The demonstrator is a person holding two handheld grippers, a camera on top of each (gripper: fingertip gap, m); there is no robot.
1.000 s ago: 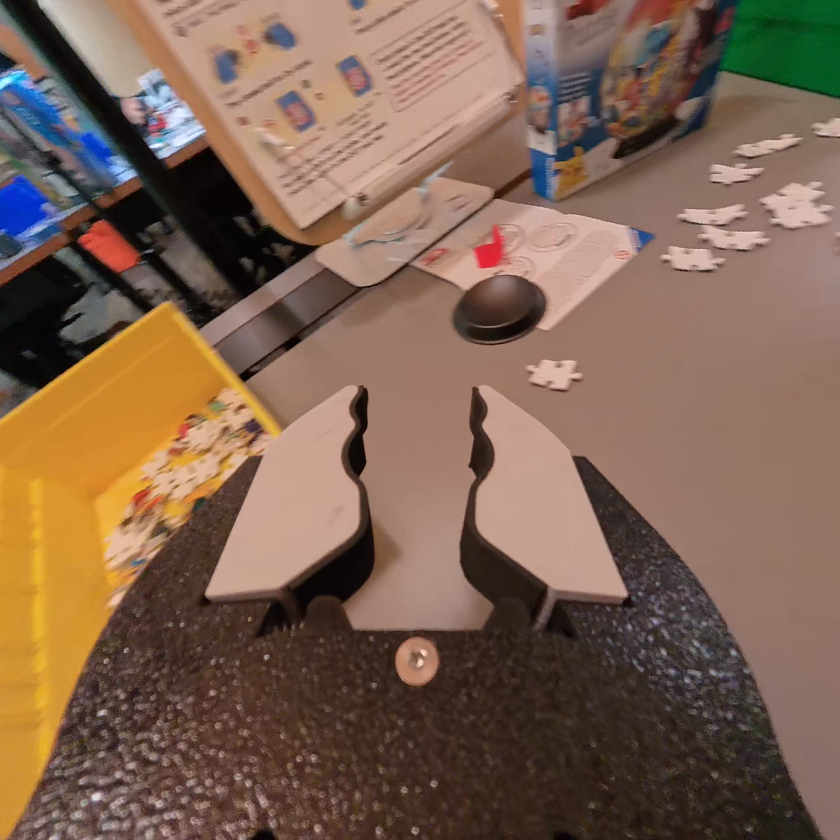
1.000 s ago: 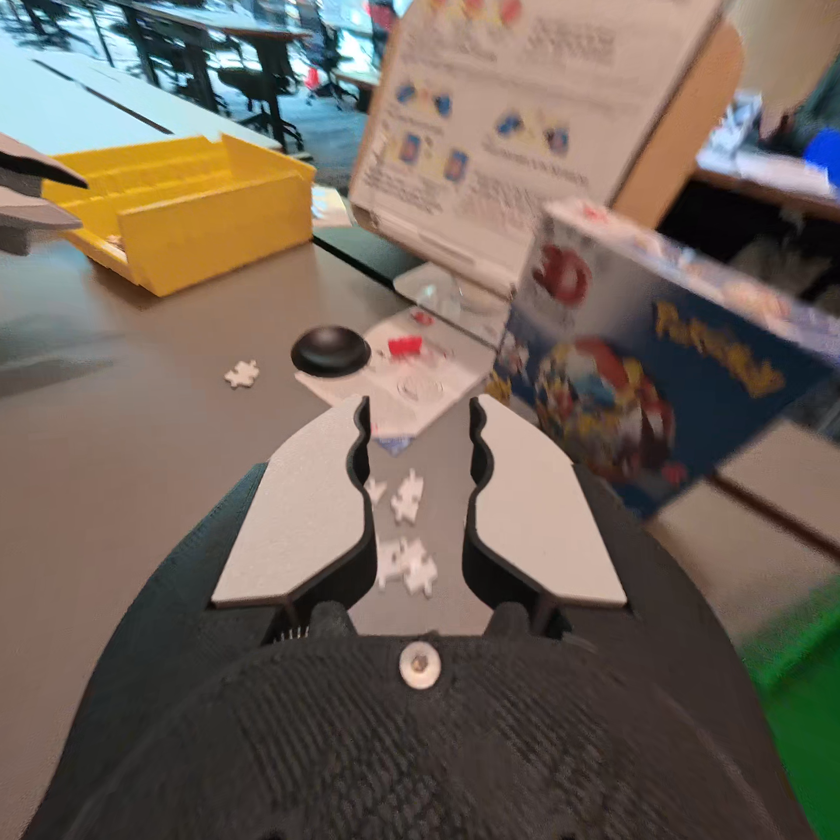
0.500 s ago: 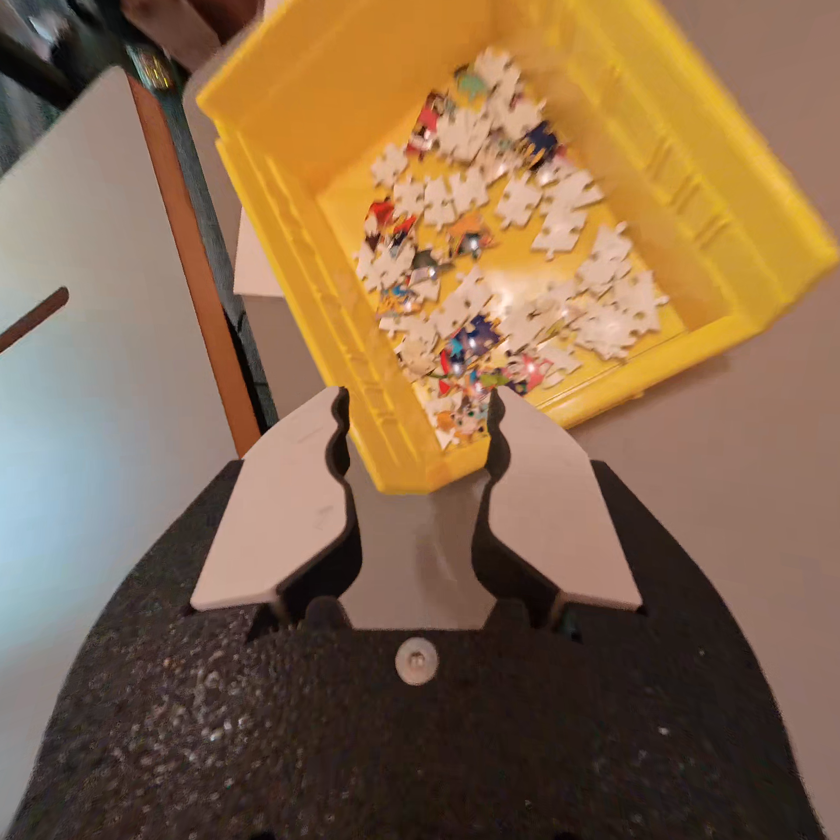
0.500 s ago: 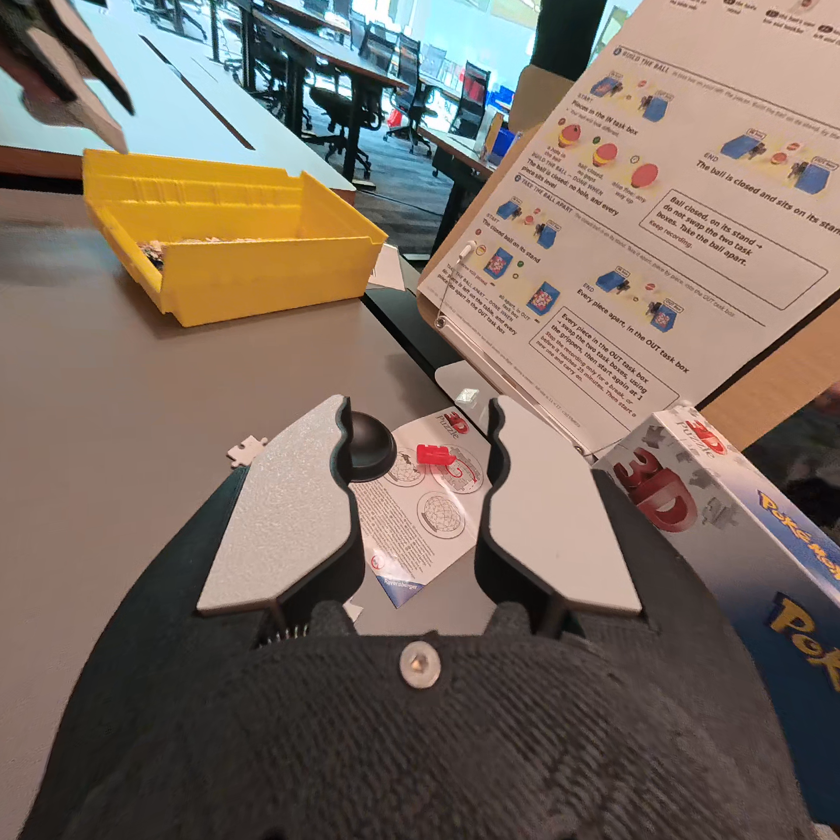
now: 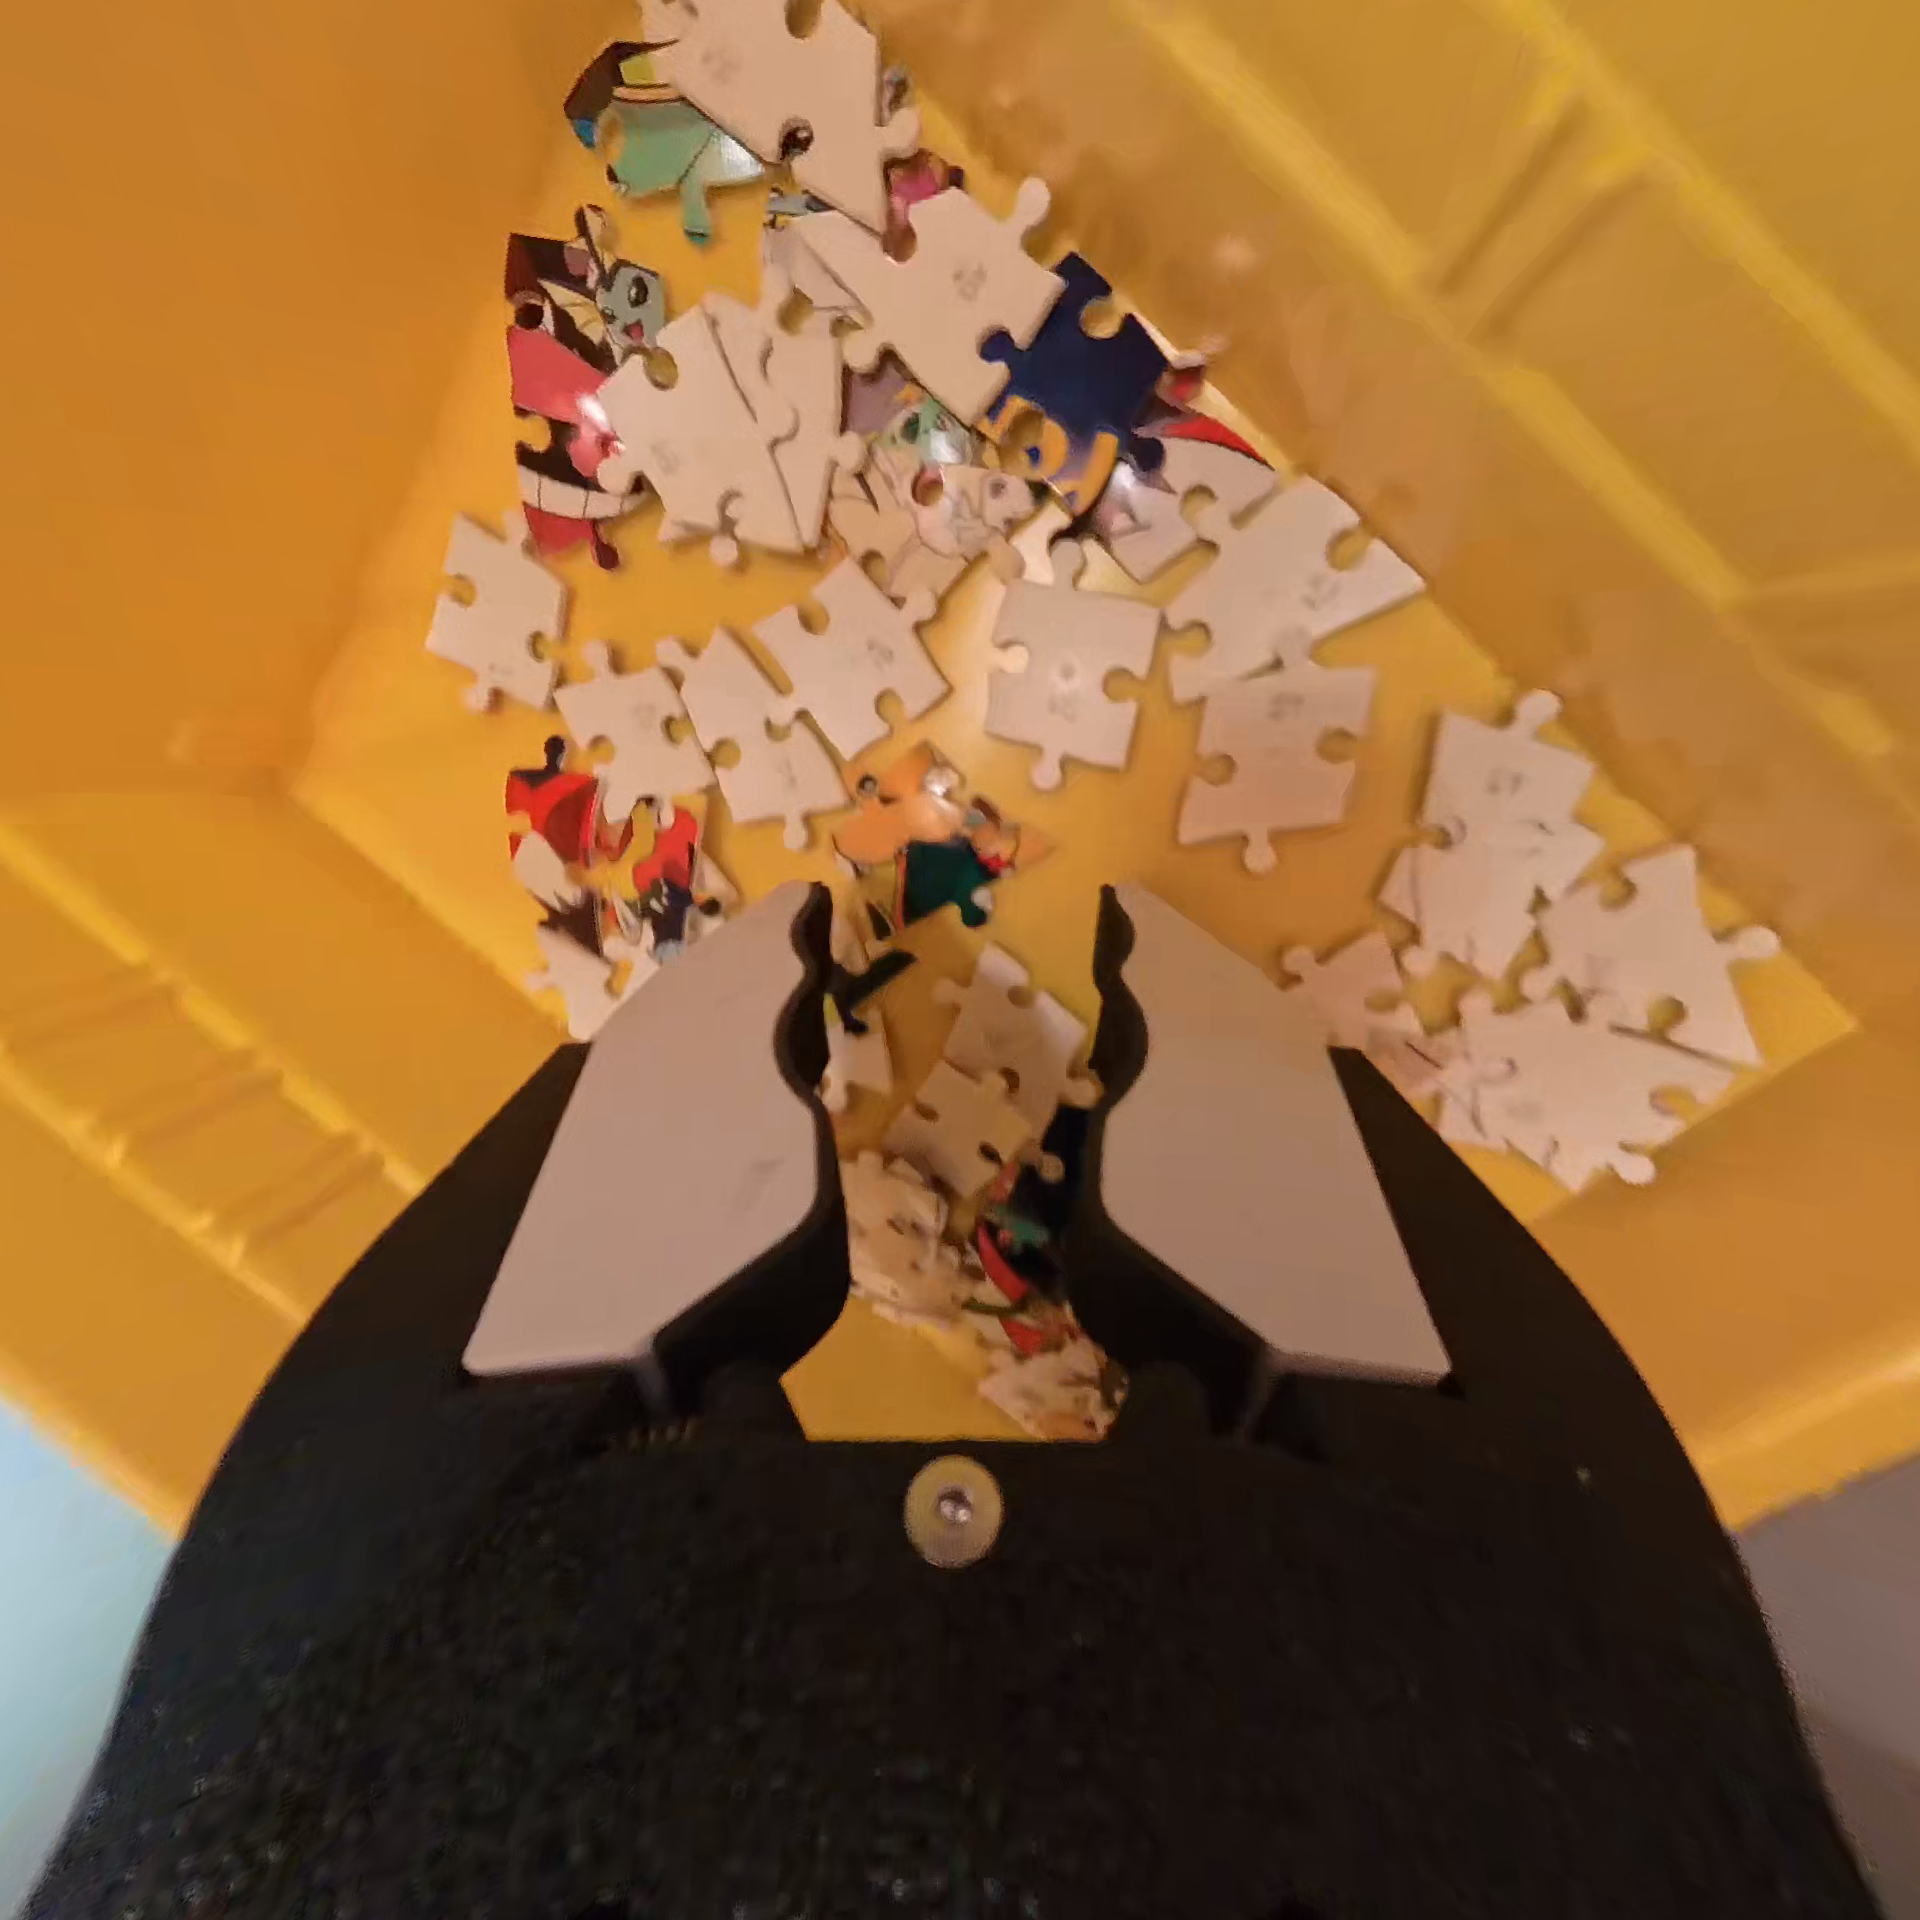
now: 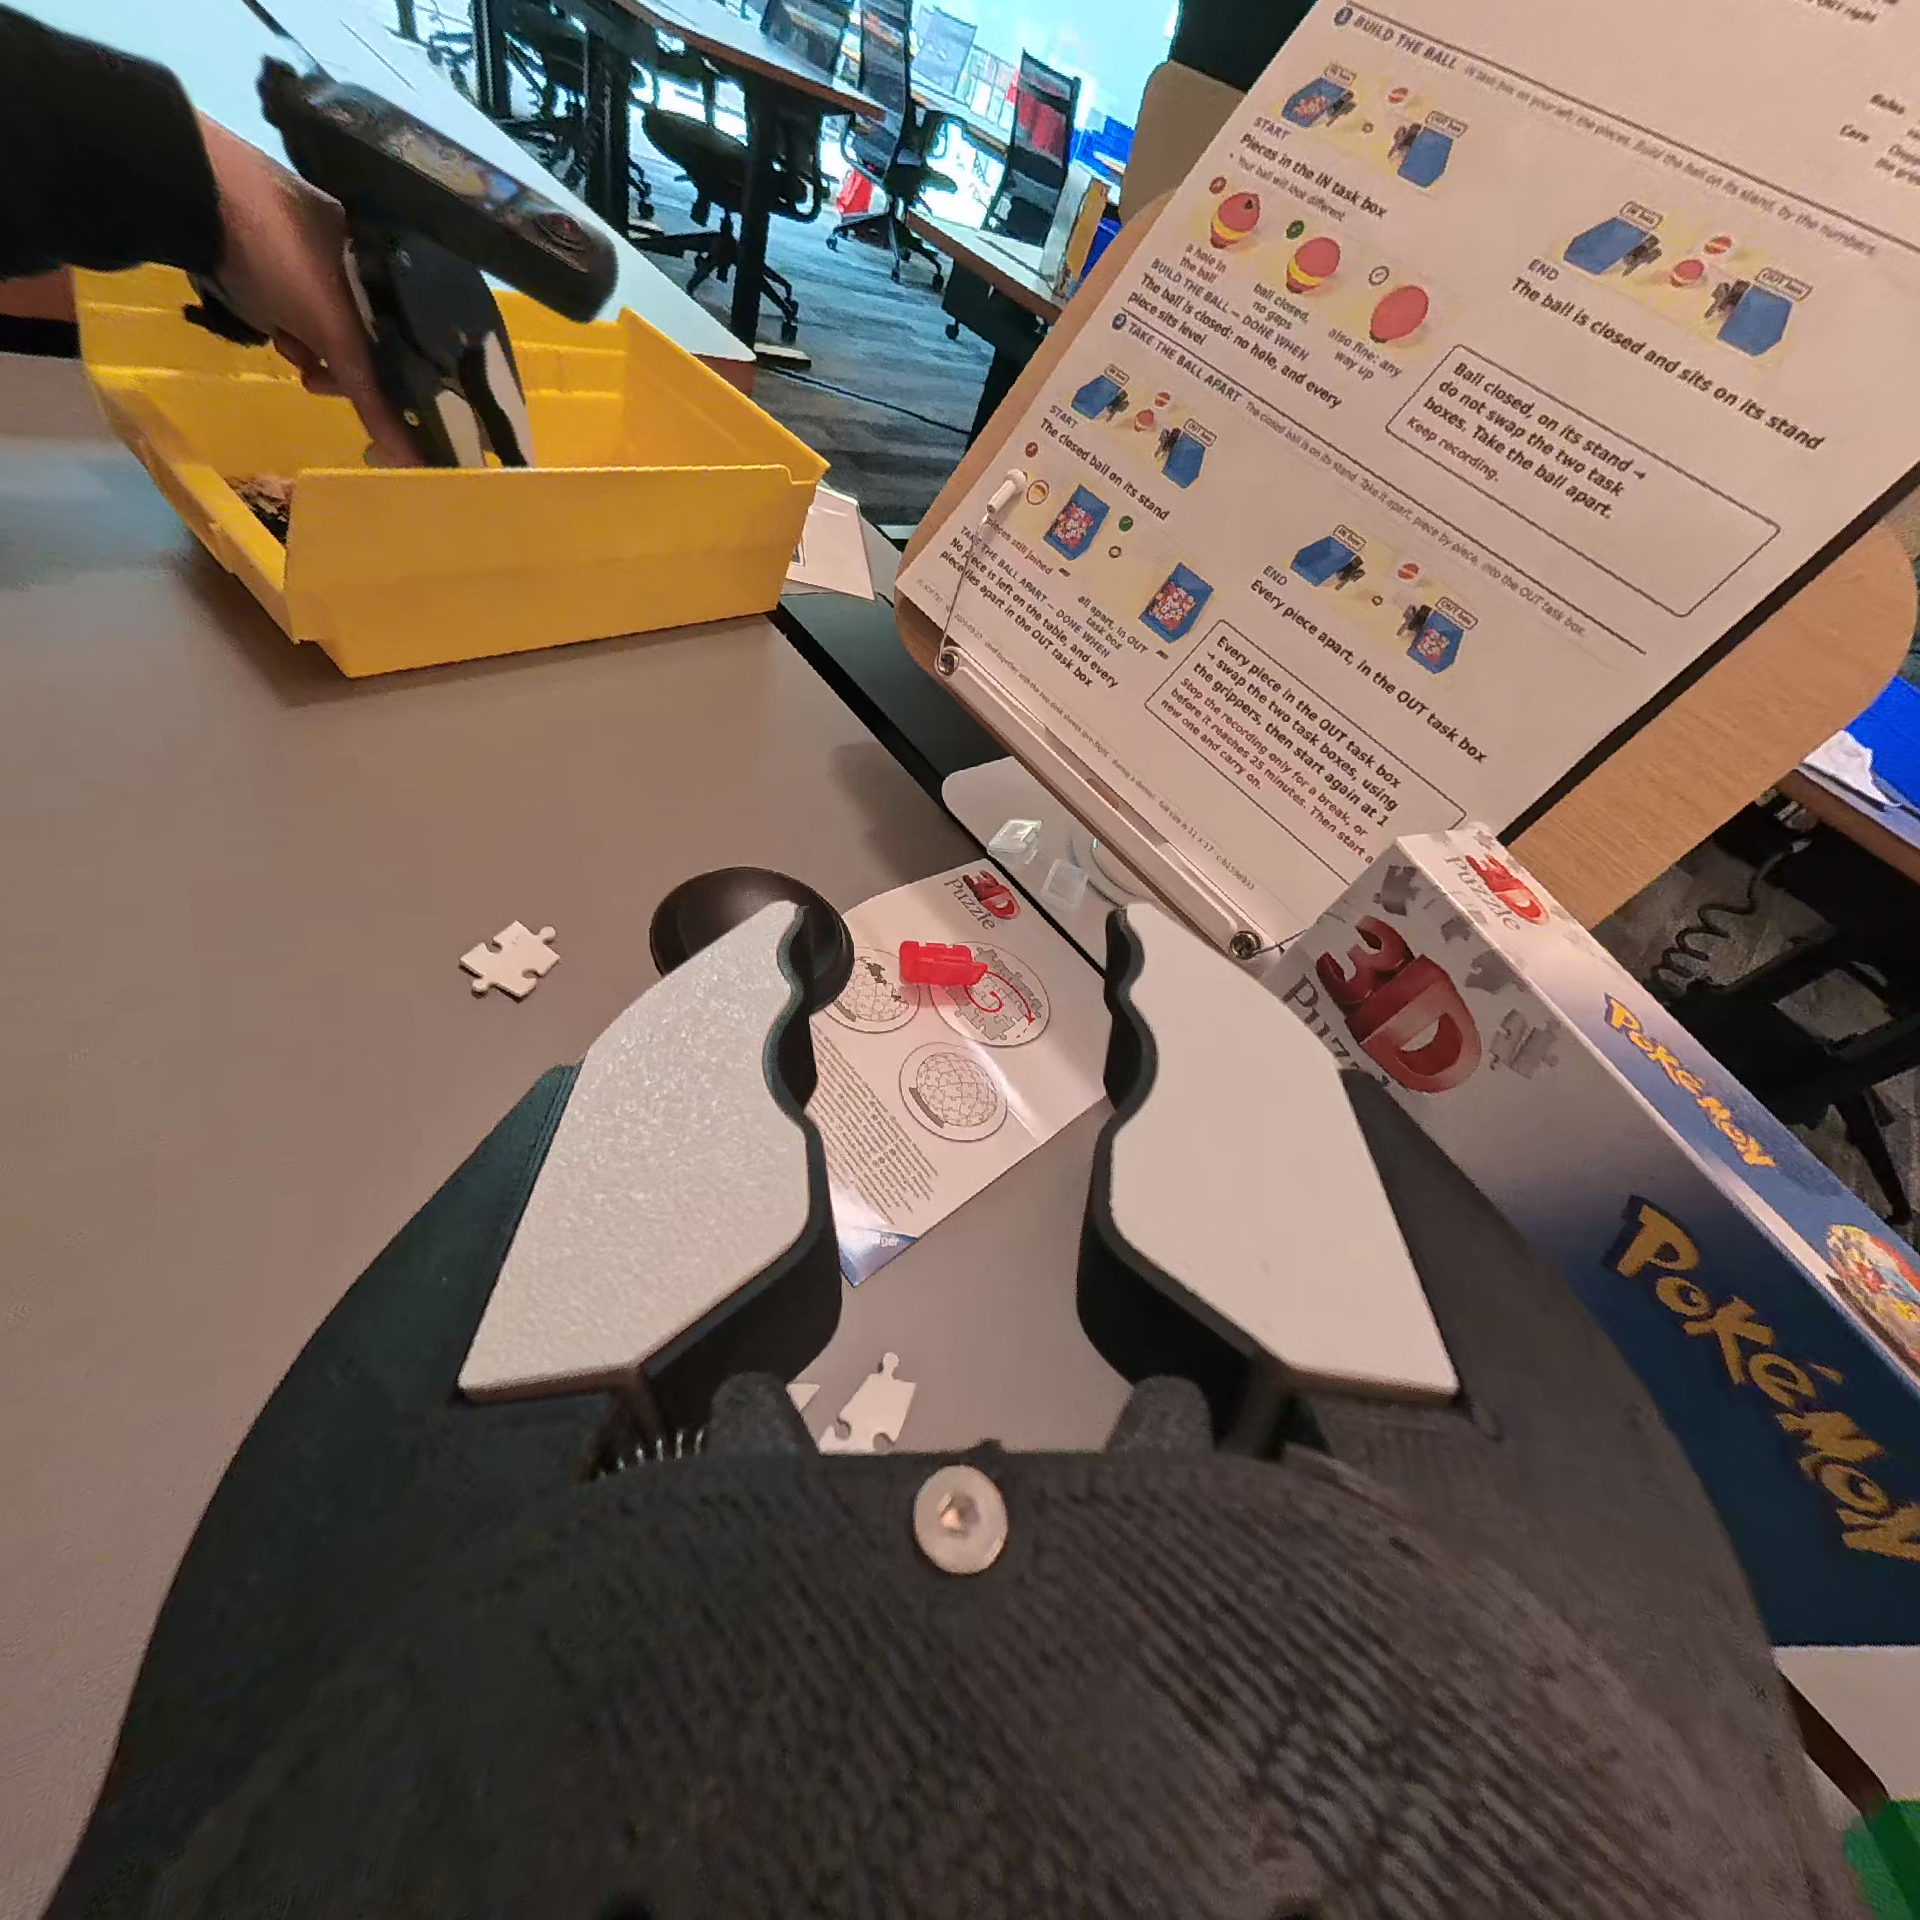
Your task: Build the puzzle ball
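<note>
My left gripper is open and empty, reaching down inside the yellow bin just above a heap of loose puzzle pieces, some white side up, some picture side up. In the right wrist view the left gripper shows in the yellow bin, held by a hand. My right gripper is open and empty above the grey table. Ahead of it lie the black ball stand, a red clip on a leaflet, and one white piece.
A tilted instruction board stands behind the leaflet. The puzzle box lies at the right. Another white piece lies under my right gripper. The grey table spreads left; chairs and desks stand beyond. One gripper's finger ends stand about 50 centimeters off the other's. My right gripper is the nearer one to the white piece: about 25 centimeters, against 30 centimeters.
My left gripper swung from the table over to the yellow bin and dropped into it, close above the pieces. My right gripper turned left and steadied, with the stand and leaflet now in front.
</note>
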